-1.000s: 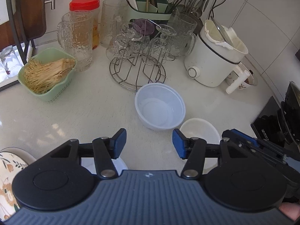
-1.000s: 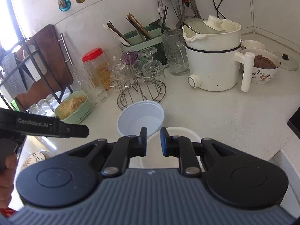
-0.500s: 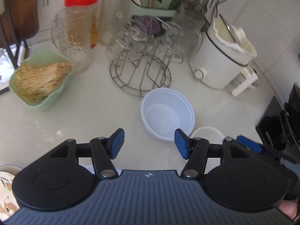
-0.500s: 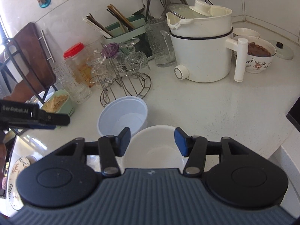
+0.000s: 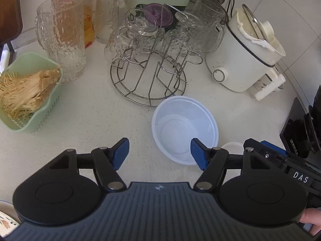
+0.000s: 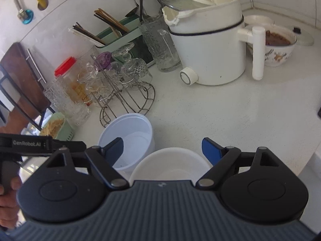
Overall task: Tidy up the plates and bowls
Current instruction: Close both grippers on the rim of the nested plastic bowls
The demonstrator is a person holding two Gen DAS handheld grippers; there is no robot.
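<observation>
A pale blue plastic bowl [image 5: 184,130] stands empty on the white counter; it also shows in the right wrist view [image 6: 128,138]. A white bowl [image 6: 170,166] sits right beside it, partly under my right gripper; only its rim [image 5: 232,145] shows in the left wrist view. My left gripper [image 5: 159,153] is open and empty, above the counter at the blue bowl's near left rim. My right gripper [image 6: 162,150] is open wide and empty, its fingers straddling the white bowl's far rim. A patterned plate [image 5: 6,221] peeks in at the bottom left.
A wire glass rack [image 5: 148,60] with glasses stands behind the bowls. A white electric pot [image 6: 208,48] is at the right, a floral bowl [image 6: 278,46] of food behind it. A green basket [image 5: 26,94] of noodles and a glass mug [image 5: 62,38] are at the left.
My right gripper opened from nearly shut to wide and moved forward and down over the white bowl. My left gripper moved forward and down toward the blue bowl, staying open.
</observation>
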